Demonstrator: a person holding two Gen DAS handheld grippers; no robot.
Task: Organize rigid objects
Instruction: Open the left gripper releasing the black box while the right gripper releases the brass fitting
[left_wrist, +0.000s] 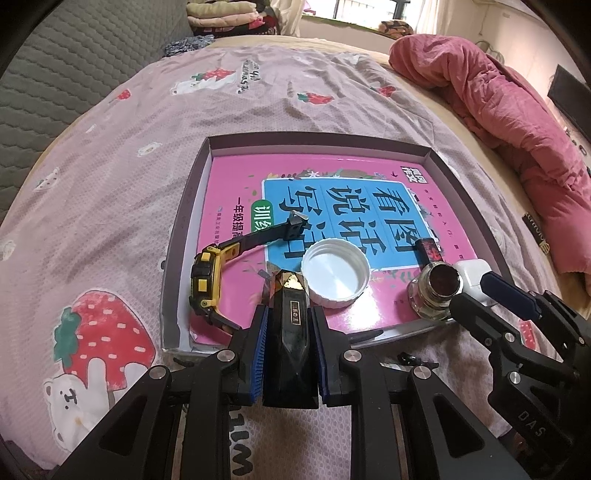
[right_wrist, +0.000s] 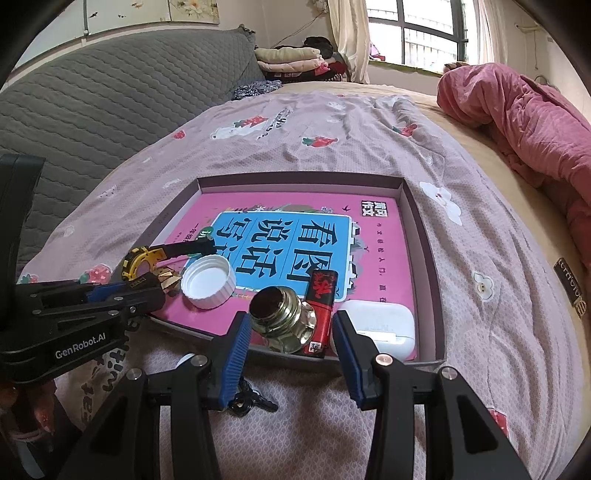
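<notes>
The left tongs (left_wrist: 288, 314) are clamped on a dark bottle with a gold cap (left_wrist: 290, 321), held over the near edge of the shallow box (left_wrist: 173, 258) on the bed (left_wrist: 110, 166). The right tongs (right_wrist: 291, 332) stand half open and empty at the box's near edge, just before the metal fitting (right_wrist: 282, 321) and red lighter (right_wrist: 321, 306). A yellow watch (left_wrist: 205, 284) lies by the box's left edge, beside a white lid (left_wrist: 335, 273).

Daylit window (right_wrist: 424, 33) beyond bed (right_wrist: 369, 122)
</notes>
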